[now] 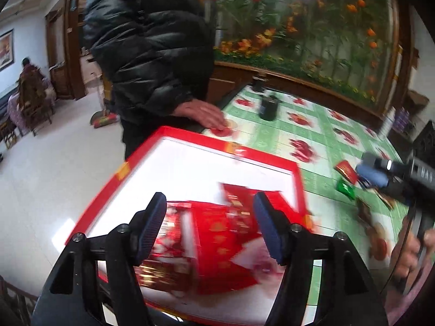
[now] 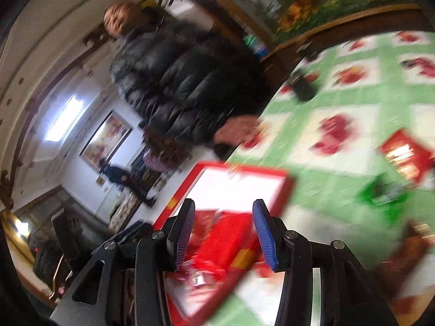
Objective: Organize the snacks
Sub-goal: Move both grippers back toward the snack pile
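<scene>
Hovering over the red-rimmed tray point(image 1: 295, 172), the left gripper point(image 1: 210, 224) had its jaws spread wide with nothing between them. Below its blue ribbed pads point(image 1: 152, 225) lay a heap of red snack packets point(image 1: 214, 233) on the tray's white floor, blurred by motion. The right gripper point(image 2: 224, 231) also stood released, its fingers apart and holding nothing; it hung above the near corner of the same tray point(image 2: 288, 179), where more red packets point(image 2: 225, 241) showed between the pads.

Further out, the tray rested on a table covered with a green-and-white checked cloth printed with red flowers point(image 1: 320, 133). Loose snacks lay on the cloth well apart from the tray: a red packet point(image 1: 345, 170), a small green packet point(image 1: 345, 187) just beside it, and brownish wrappers point(image 1: 365, 212) nearer the table's edge. In the left wrist view the right gripper point(image 1: 380, 174) reached in over those loose pieces. A dark cylindrical container point(image 1: 267, 107) stood farther back. A bystander in a black puffer jacket point(image 1: 152, 43) rested one hand point(image 1: 202, 114) on the table's far edge.
</scene>
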